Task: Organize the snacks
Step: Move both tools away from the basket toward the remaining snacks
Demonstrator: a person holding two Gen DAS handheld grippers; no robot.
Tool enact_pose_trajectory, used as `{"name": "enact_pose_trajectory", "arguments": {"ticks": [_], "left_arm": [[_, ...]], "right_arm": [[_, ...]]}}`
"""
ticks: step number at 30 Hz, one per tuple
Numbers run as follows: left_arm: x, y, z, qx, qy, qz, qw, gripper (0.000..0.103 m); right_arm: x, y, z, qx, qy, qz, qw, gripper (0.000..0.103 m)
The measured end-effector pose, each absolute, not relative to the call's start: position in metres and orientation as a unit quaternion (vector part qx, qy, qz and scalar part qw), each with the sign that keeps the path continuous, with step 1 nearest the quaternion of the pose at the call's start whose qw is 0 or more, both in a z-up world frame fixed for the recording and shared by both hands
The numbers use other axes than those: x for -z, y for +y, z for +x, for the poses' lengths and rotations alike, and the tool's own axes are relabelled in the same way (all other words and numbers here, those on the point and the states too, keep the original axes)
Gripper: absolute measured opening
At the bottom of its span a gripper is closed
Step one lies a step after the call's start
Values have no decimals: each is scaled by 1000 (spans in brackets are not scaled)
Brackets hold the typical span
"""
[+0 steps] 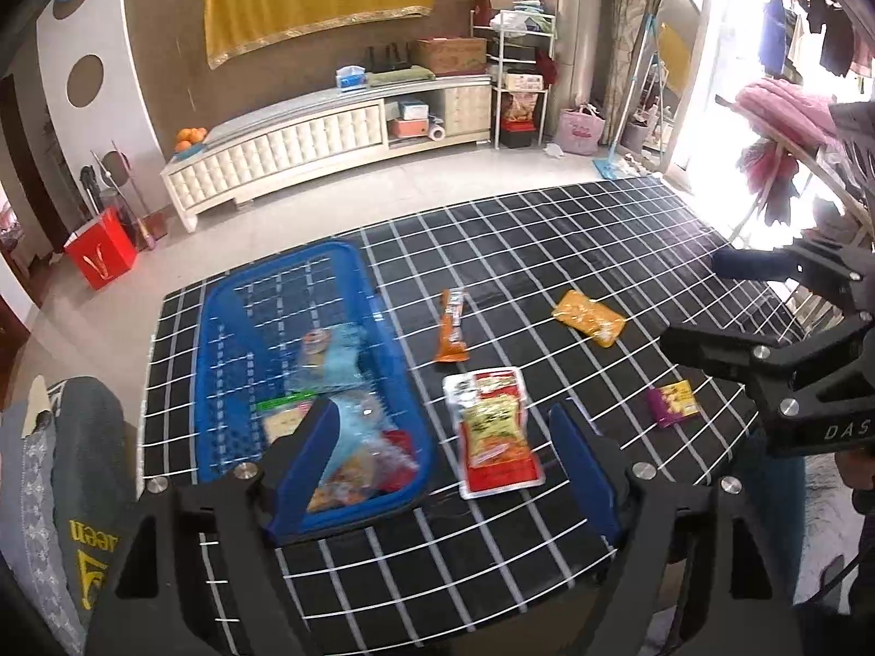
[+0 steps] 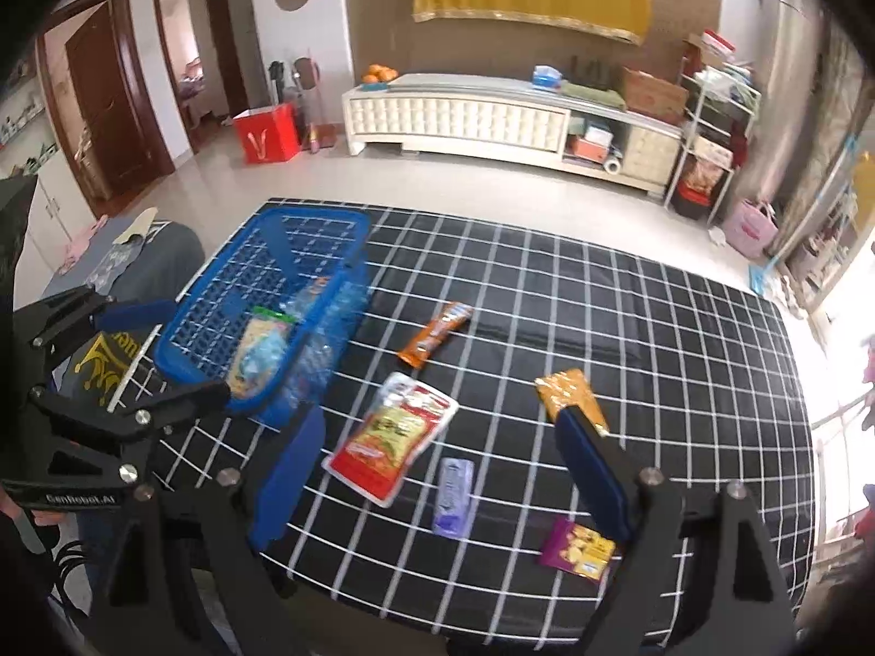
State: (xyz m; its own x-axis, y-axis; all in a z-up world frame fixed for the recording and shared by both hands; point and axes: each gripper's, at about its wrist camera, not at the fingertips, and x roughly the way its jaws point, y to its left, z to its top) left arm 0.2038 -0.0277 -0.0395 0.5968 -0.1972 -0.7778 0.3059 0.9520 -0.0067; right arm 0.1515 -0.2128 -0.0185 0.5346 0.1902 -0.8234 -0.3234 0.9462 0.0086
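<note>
Both grippers hover with jaws wide, holding nothing: the left gripper (image 1: 445, 448) near the blue basket (image 1: 377, 284) already holding several snacks, the right gripper (image 2: 437, 459) over the checked table (image 2: 683, 339), where 5 packets lie loose, among them a red-and-yellow pouch (image 2: 391, 437).

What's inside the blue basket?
The blue basket already holds several snack packets: one with a green top, bluish see-through wrappers, and in the left view some red and orange ones. They overlap, so anything underneath is hidden.
</note>
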Motion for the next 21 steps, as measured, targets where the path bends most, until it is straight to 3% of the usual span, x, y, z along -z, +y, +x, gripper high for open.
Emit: {"name": "enact_pose_trajectory", "arguments": {"ticks": [11,21], "left_arm": [[65,-100,228,167,446,89,875,79],[106,-143,257,176,478,108,854,79]], "right_arm": [[38,-280,169,-119,476,-45,870,89],[90,-321,195,-107,522,-20,846,89]]}}
